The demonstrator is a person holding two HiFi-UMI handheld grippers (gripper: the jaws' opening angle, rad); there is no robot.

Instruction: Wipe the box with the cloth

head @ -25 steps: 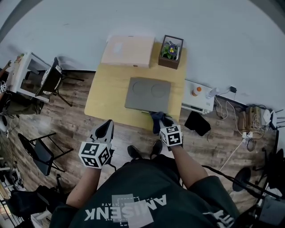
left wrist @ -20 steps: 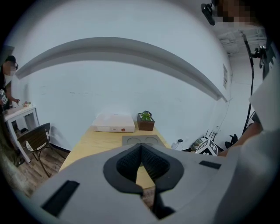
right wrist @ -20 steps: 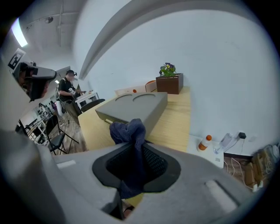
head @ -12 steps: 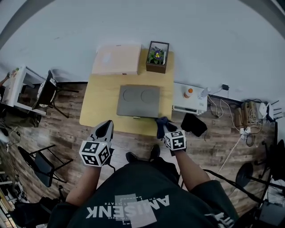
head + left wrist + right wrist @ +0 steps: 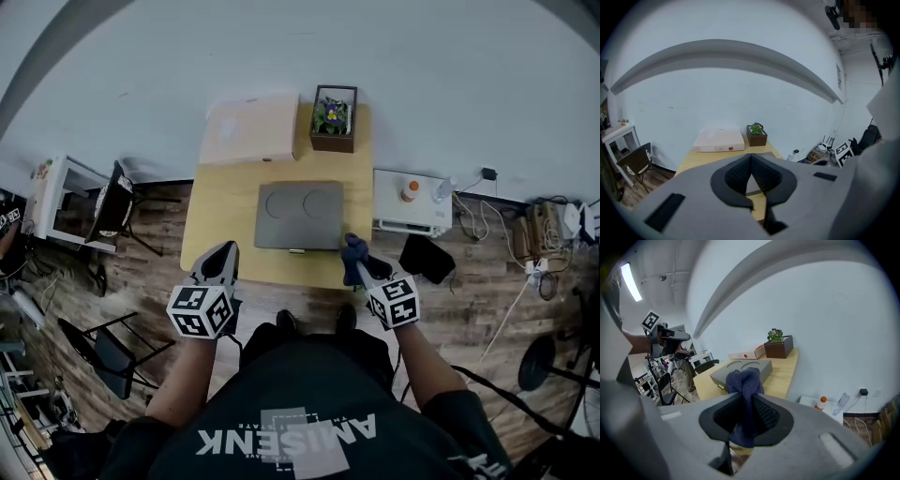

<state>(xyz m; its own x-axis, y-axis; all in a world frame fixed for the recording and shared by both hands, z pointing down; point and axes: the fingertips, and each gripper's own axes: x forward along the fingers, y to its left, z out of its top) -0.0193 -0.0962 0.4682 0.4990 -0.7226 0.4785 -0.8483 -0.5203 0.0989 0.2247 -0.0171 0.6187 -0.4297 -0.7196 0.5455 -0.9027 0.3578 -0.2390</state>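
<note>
- The right gripper [image 5: 359, 266] is clamped on a dark blue cloth [image 5: 353, 249]; in the right gripper view the cloth [image 5: 745, 394] is bunched between the jaws and bulges out above them.
- The grey box [image 5: 298, 214] lies flat in the middle of the wooden counter [image 5: 220, 202], with two round recesses in its top.
- The cloth hangs at the box's 5 o'clock corner, just beside it; I cannot tell whether they touch.
- The left gripper [image 5: 217, 261] is at the box's 7 o'clock, over the counter's near edge, jaws closed tip to tip with nothing between them.
- A flat carton [image 5: 249, 129] lies at the box's 11 o'clock.
- A planter [image 5: 334, 118] stands at the box's 1 o'clock.
</note>
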